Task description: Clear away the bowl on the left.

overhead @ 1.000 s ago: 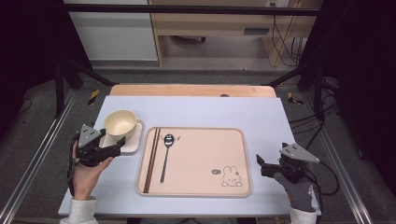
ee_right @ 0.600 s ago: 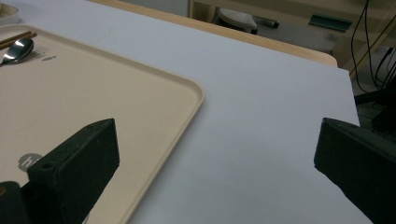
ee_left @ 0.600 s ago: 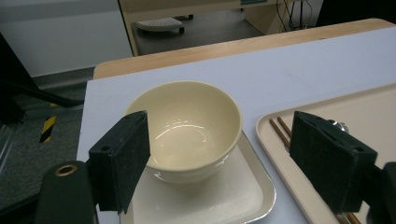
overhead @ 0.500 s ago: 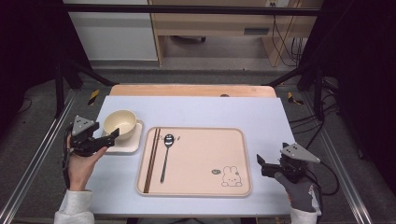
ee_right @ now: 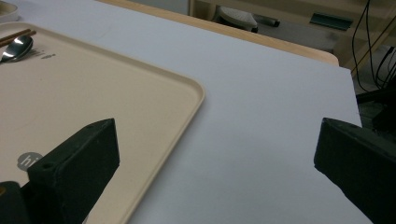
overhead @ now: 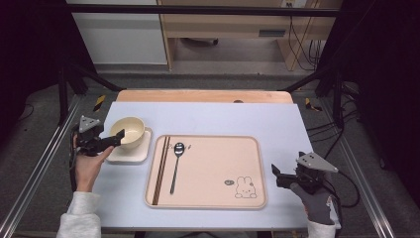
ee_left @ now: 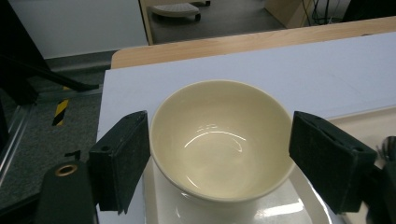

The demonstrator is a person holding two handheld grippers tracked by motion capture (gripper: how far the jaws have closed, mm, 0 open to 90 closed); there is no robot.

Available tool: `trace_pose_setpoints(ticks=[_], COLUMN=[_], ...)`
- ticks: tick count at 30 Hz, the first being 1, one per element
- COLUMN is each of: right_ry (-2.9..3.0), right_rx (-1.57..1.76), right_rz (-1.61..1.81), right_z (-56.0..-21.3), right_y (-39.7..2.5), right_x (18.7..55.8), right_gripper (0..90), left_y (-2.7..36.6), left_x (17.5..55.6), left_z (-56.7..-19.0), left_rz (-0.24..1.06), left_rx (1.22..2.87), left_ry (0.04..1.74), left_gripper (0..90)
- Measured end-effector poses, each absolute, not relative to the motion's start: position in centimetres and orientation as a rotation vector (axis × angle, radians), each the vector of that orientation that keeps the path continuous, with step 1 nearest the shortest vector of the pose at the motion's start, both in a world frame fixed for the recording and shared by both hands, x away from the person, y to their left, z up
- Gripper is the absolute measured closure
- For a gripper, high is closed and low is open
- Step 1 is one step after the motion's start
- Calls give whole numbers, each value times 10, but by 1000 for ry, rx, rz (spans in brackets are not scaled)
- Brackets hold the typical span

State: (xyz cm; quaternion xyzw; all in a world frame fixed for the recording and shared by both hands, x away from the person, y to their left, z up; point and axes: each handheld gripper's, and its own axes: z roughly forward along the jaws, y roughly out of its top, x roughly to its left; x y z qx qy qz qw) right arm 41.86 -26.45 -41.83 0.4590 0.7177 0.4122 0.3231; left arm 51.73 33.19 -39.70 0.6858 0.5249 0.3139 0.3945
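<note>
A cream bowl stands on a small white square plate at the table's left. My left gripper is at the bowl's left side, open wide, its black pads flanking the bowl in the left gripper view; I cannot tell whether they touch it. A beige tray with a rabbit print holds a metal spoon and dark chopsticks. My right gripper is open over the bare table beside the tray's right edge, with nothing between its fingers.
The pale table top has a wooden strip along its far edge. Black frame posts and cables stand on the floor at both sides. A wooden bench and a white cabinet are beyond the table.
My left gripper has moved a little away from the person and slightly left along the bowl's side. The bowl, tray and right gripper have stayed put.
</note>
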Motion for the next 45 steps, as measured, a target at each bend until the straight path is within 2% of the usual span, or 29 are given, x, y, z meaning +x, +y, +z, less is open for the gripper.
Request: trace_pose_setpoints(ticks=[11, 33, 45], right_ry=[1886, 1895, 1900], right_rx=[1205, 1204, 1202], right_rz=[1080, 1077, 1075], right_z=[-419, -420, -421], right_y=[-263, -262, -261], right_x=[419, 420, 420], right_gripper=[5, 5, 5], left_y=[344, 355, 356], left_x=[542, 566, 574], left_z=[-410, -442, -449], left_rz=[787, 689, 646], left_rx=[1742, 1818, 1802], left_ry=[1407, 1495, 1538], left_gripper=[258, 604, 715])
